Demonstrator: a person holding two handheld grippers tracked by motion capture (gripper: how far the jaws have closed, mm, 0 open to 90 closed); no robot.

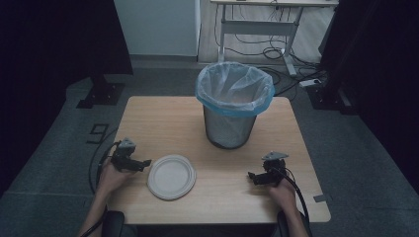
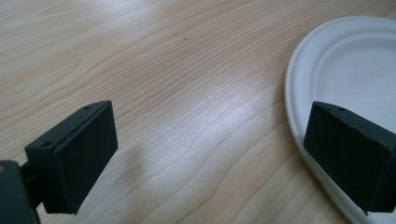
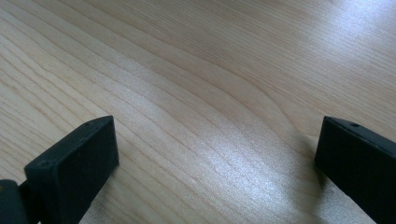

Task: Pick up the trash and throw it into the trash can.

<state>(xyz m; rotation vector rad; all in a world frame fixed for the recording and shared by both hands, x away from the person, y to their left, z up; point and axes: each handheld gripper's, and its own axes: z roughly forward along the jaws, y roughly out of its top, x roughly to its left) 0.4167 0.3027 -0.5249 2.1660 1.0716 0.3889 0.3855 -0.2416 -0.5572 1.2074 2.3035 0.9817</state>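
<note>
Both forearms enter from the near edge, one at each side. The left hand [image 1: 111,178] grips the left tongs [image 1: 146,162] low over the tabletop [image 1: 158,118], pointing inward to the right. Jaws stand wide apart, nothing between them. The right hand [image 1: 282,190] grips the right tongs [image 1: 250,175] at matching height, pointing inward to the left. Jaws likewise spread wide and empty. The two tongs face each other, well apart. A cable trails back from each along the forearm

High view looks down over the table [image 1: 163,118]; both gripper views skim its woodgrain (very close).
</note>
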